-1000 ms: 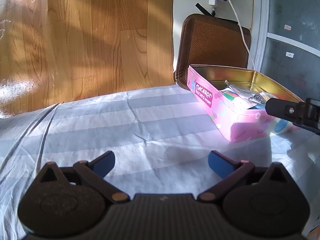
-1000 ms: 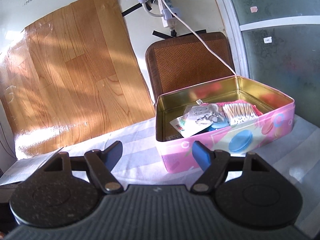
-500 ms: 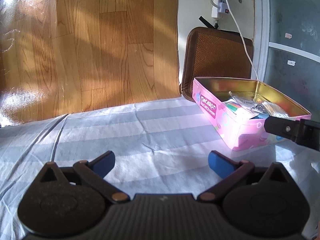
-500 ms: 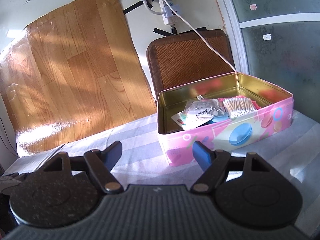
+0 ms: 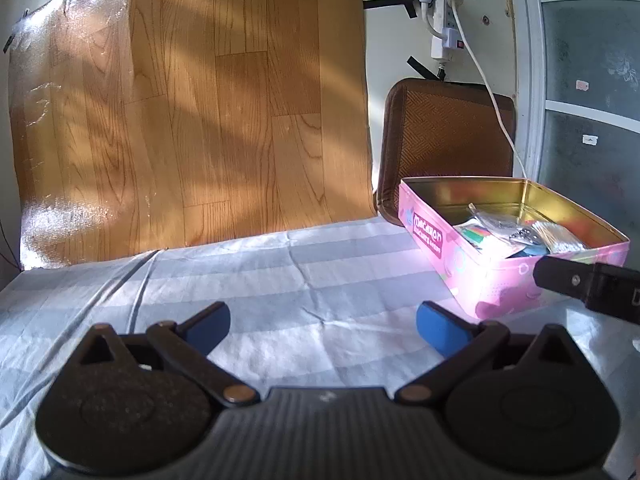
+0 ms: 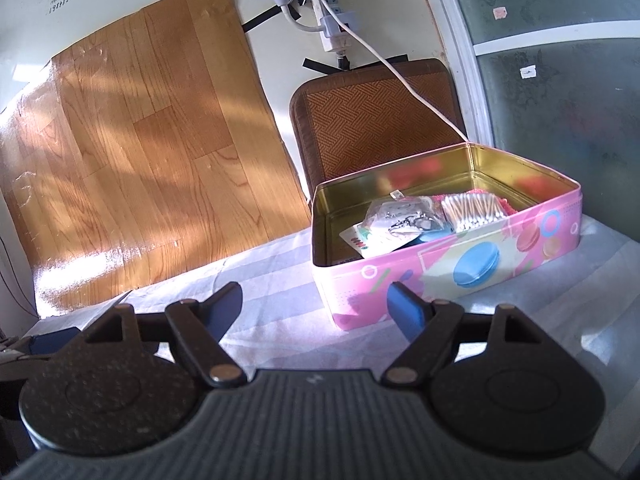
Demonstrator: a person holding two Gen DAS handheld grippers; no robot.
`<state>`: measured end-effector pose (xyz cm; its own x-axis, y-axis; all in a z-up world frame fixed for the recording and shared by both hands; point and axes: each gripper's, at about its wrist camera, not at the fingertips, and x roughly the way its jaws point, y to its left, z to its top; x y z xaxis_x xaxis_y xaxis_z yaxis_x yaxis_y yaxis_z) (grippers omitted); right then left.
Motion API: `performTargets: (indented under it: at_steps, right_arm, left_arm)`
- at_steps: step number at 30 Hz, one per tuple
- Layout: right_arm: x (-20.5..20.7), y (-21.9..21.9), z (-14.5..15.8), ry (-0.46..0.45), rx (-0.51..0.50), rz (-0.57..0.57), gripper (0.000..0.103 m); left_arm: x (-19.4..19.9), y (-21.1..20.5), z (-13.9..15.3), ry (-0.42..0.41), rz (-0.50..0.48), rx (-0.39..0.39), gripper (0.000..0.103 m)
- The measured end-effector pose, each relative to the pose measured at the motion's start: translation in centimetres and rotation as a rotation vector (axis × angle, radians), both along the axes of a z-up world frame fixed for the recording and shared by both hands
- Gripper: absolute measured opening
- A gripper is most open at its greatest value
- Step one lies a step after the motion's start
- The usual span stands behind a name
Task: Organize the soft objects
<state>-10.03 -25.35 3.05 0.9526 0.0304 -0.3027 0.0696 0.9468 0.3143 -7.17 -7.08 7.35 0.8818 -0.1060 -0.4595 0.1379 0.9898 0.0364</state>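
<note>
tongs: left tongs (image 5: 322,330) and right tongs (image 6: 316,307) both spread wide, nothing gripped
step: guessing packing's mostly done, pink tin (image 6: 460,268) already loaded
next: find a soft thing; none visible

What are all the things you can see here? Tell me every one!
tin box: one, pink outside, gold inside, open, on the cloth at right
cotton swabs: one clear pack, inside the tin
plastic packets: a few, clear and white, inside the tin
bed cloth: one, pale blue and white stripes, under everything
woven cushion: one, brown, upright behind the tin
wood-look sheet: one, orange-brown, against the wall
power strip: one, white, taped to the wall
left hand-held gripper: open, empty
right hand-held gripper: open, empty
</note>
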Motion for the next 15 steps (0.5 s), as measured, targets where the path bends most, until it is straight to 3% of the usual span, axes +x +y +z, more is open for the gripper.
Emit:
performTargets:
  at_steps: [15]
  right_arm:
    - [0.06,-0.15,-0.4,0.009,0.007,-0.004,0.083]
  left_arm:
    - [0.31,-0.52,-0.86,0.081,-0.035,0.018,0.103]
